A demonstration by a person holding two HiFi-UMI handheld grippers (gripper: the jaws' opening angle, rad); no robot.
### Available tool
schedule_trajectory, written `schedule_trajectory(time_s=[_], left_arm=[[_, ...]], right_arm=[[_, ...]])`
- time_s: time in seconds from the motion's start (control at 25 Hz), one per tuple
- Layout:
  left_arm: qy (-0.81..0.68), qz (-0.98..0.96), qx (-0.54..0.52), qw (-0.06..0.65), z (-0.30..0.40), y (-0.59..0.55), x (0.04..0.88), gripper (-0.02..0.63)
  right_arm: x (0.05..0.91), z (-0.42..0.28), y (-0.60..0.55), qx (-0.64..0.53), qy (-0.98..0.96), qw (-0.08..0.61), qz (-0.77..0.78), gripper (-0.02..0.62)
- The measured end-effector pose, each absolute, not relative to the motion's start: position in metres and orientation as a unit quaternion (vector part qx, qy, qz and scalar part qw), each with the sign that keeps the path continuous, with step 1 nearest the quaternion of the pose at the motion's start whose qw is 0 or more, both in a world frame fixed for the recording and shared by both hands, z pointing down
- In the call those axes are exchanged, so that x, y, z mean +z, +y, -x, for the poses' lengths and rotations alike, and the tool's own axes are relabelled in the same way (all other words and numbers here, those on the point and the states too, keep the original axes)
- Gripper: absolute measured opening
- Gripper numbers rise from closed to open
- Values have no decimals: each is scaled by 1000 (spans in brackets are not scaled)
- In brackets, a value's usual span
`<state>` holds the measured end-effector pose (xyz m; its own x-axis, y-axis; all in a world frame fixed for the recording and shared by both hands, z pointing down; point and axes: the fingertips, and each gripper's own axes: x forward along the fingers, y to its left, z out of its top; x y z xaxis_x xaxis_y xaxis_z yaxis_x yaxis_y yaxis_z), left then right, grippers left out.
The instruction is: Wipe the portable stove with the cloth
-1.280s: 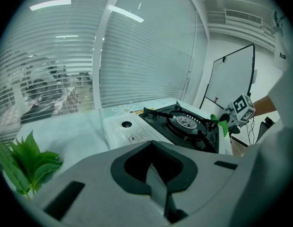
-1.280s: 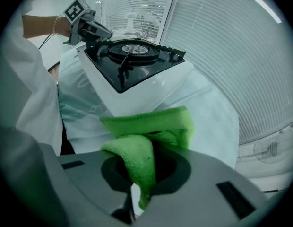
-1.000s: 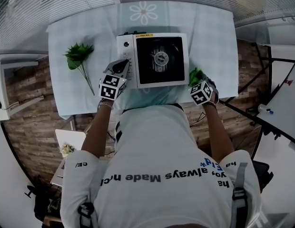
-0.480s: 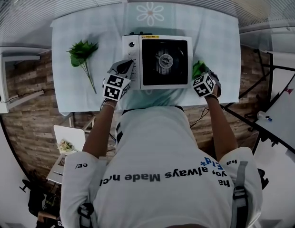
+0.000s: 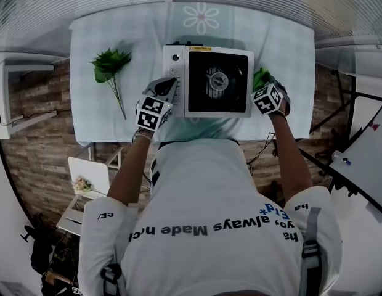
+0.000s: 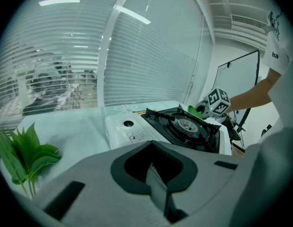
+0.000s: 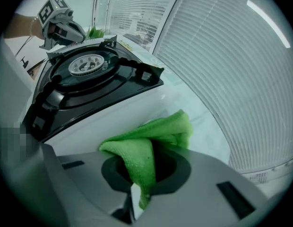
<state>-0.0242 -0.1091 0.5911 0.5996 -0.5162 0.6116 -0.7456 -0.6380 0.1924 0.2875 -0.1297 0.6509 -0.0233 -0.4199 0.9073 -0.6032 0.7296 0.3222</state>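
green cloth [image 7: 153, 138]: bunched into a loose fold and pinched in the right claw; it sits low against the white right side wall of the portable stove, its free end poking forward past the claw. in the head view it shows as a green tuft [image 5: 261, 77] at the stove's right edge.
right claw [image 7: 137, 195]: clamped tight on the cloth, with only fabric between the jaws. in the head view it [image 5: 263, 86] is held along the stove's right side, marker cube facing up.
left claw [image 6: 158, 190]: jaws drawn together with nothing between them. it [image 5: 165, 88] hovers just beside the stove's near left corner, next to the control panel; whether it touches the stove cannot be told.
portable stove [image 5: 197, 100]: white body with a black top, standing square in the middle of the tabletop. it also shows in the left gripper view [image 6: 134, 134] and the right gripper view [image 7: 113, 110].
burner [image 5: 217, 79]: round, silver-capped, in the centre of the black top, ringed by black pan supports.
knob [image 5: 175, 58]: on the white panel at the stove's left side, towards the far edge.
tabletop [image 5: 105, 113]: covered with a pale cloth that bears a daisy print [image 5: 201, 17] beyond the stove.
leafy sprig [image 5: 109, 66]: green, lying flat on the tabletop well left of the stove, stem towards the person.
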Motion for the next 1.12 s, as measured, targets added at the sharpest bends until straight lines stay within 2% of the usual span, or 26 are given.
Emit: schedule_trajectory(time_s=[0.88, 1.12], left_arm=[[-377, -857, 255, 241, 26, -111, 591, 12], [-385, -861, 241, 227, 28, -107, 589, 12]], right_arm=[[650, -284, -233, 9, -730, 611, -306, 23], [647, -279, -253, -30, -740, 616, -268, 23]])
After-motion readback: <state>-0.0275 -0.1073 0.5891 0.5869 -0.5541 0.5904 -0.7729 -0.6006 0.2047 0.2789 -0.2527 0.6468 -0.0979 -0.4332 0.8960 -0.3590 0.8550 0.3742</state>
